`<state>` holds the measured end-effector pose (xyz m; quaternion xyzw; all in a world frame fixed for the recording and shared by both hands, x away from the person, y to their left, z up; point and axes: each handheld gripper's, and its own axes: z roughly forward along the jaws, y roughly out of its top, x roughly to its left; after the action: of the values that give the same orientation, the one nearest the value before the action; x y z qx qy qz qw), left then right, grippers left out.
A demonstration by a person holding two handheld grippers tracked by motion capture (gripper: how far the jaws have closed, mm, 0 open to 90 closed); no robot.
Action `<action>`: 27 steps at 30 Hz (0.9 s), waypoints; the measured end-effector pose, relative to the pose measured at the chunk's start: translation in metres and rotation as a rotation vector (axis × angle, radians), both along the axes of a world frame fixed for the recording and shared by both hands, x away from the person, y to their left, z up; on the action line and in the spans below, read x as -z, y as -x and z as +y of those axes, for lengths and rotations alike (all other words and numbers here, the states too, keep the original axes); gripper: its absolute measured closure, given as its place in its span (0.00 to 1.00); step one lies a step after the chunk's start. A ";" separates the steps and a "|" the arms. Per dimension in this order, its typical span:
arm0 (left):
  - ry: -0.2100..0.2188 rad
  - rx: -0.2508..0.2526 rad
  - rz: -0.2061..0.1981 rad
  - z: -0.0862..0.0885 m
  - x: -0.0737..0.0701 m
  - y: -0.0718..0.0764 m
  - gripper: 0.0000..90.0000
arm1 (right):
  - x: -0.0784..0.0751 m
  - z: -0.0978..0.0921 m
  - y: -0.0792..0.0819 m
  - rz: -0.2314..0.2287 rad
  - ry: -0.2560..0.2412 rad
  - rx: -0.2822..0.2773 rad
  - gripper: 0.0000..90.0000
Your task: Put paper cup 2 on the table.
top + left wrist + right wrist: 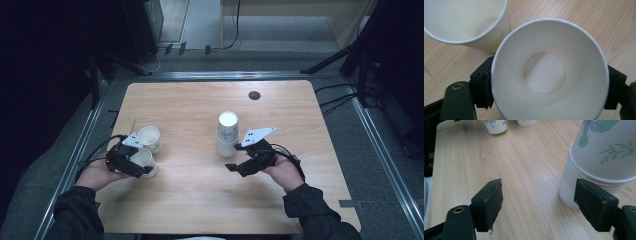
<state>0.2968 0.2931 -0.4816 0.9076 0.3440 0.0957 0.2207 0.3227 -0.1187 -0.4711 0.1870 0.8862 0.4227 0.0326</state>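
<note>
White paper cup (pixel 549 72) with floral print clamped in left gripper (pixel 131 161) at table's left, mouth up, second cup (pixel 149 137) touching it, right gripper (pixel 248 162) spread wide, holding nothing, beside cup stack (pixel 227 135), light wood table (pixel 200 200), dark room, grey floor.

White paper cups (pixel 149 137) with green-and-purple floral print, light wood-grain table (pixel 200 200), black fingers (pixel 489 203)

- On worktop (pixel 200 105), left: cup (pixel 144 161) between left claw (pixel 142 167) jaws, second cup (pixel 149 137) touching just behind.
- At middle: cup stack (pixel 227 134), upside down.
- Just right and before stack: right claw (pixel 235 167), apart from it.
</note>
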 end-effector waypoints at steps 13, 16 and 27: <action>0.008 0.007 0.004 -0.001 0.001 0.000 0.17 | 0.001 0.001 0.001 -0.002 0.011 -0.005 0.26; 0.023 0.004 0.004 0.000 -0.001 0.000 0.15 | 0.001 0.001 0.000 -0.004 0.011 -0.005 0.26; 0.062 -0.013 -0.006 0.000 -0.010 0.001 0.13 | 0.000 0.000 0.000 -0.002 0.011 -0.005 0.26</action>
<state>0.2958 0.2933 -0.4713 0.8979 0.3519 0.0891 0.2490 0.3228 -0.1184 -0.4715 0.1843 0.8890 0.4179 0.0338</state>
